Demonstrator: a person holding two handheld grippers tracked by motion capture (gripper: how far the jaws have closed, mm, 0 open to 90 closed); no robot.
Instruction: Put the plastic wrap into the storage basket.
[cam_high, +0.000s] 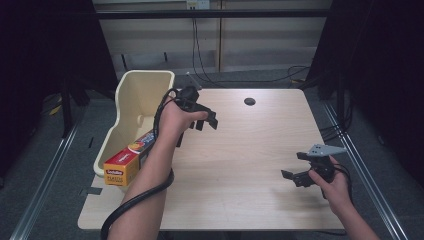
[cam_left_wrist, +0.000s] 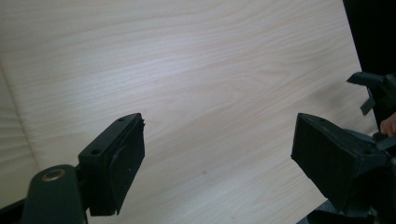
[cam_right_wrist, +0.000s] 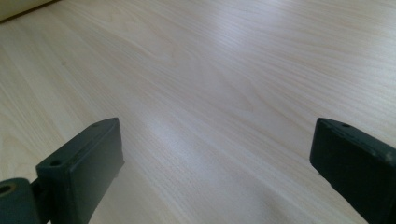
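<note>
Withdrawal of the left gripper (cam_high: 206, 119) after placing a box. The foil box (cam_high: 131, 159) lies in the cream bin (cam_high: 131, 86) at the table's left edge, behind and to the outer side of the left fingers; its near end juts over the bin's front rim while the far end slopes down inside. The left gripper's jaws stand wide apart with nothing between them, bare wooden table (cam_left_wrist: 201, 70) showing in the gap in the left gripper view. The right gripper (cam_high: 302, 169) rests low over the table's right part, well apart from the box, its jaws likewise spread and empty (cam_right_wrist: 215, 154).

To do this step well, the left hand should back the released fingers straight away from the bin, keeping the trailing cable (cam_high: 135, 200) off the protruding box end so that nothing tips it out. The right gripper can stay parked.

The box is long and slim, of cardboard, with a red and yellow-orange printed face and lettering on its near end; the forearm covers part of its length, so how deeply the far end sits in the bin cannot be told for certain. It appears to lean on the rim rather than lie flat.
</note>
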